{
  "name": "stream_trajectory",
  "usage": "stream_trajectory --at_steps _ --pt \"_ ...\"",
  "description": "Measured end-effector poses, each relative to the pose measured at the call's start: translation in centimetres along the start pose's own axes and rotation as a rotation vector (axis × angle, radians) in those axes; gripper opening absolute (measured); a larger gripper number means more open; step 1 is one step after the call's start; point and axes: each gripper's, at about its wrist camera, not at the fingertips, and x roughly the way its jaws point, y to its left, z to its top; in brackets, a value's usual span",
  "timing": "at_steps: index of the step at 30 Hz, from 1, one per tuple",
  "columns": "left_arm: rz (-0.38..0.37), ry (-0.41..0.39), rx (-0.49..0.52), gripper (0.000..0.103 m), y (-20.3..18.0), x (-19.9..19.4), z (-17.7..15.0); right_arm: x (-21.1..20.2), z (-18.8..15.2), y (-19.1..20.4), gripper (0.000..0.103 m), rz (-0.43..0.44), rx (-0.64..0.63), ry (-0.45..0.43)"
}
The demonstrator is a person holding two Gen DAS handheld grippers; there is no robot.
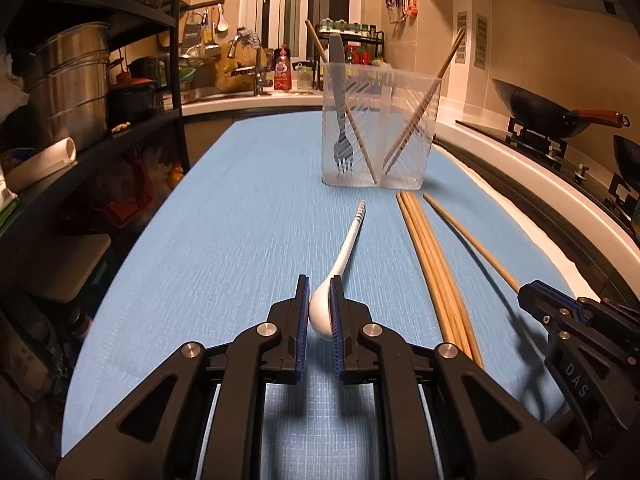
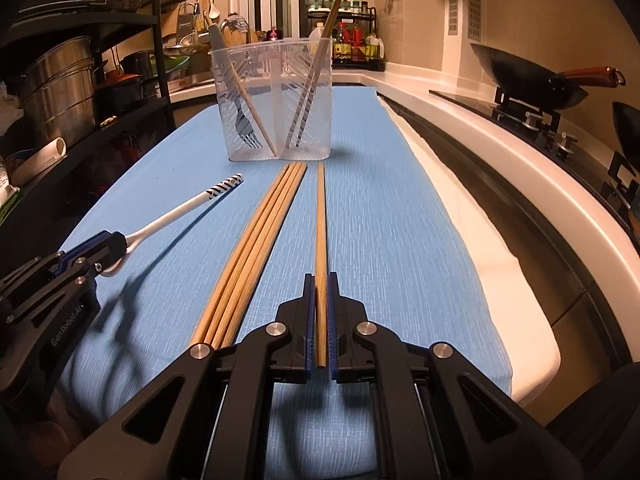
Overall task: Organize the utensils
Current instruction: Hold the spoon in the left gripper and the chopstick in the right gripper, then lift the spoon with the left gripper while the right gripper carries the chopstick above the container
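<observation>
My left gripper (image 1: pixel 320 286) is shut on the bowl of a white spoon (image 1: pixel 347 246) whose striped handle points toward a clear two-part holder (image 1: pixel 378 124). The holder has a fork (image 1: pixel 342 136) and chopsticks in it. My right gripper (image 2: pixel 320 280) is shut on a single wooden chopstick (image 2: pixel 321 224) that points at the holder (image 2: pixel 276 100). Several loose chopsticks (image 2: pixel 256 248) lie just left of it on the blue mat (image 2: pixel 380 220). The spoon (image 2: pixel 180 212) and left gripper (image 2: pixel 108 250) show at the left of the right wrist view. The right gripper (image 1: pixel 532 292) shows in the left wrist view.
The blue mat (image 1: pixel 224 240) covers a long counter. A dark shelf rack with steel pots (image 1: pixel 68 80) runs along the left. A stove with a wok (image 1: pixel 536 108) lies to the right past the white counter edge. A sink area (image 1: pixel 240 76) is at the far end.
</observation>
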Motion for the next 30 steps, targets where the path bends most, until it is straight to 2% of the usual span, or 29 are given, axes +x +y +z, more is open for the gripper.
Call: stream_trajectory --at_steps 16,23,30 --pt "0.005 -0.126 0.026 0.011 -0.4 -3.4 1.7 -2.9 1.2 0.1 0.006 -0.017 -0.023 -0.098" --pt "-0.003 -0.186 0.039 0.011 -0.4 -4.9 2.7 -5.9 3.0 -0.1 0.006 -0.014 -0.026 -0.189" --pt "-0.06 -0.204 0.007 0.011 0.5 -5.9 4.6 -8.4 5.4 -0.7 0.006 0.017 -0.048 -0.255"
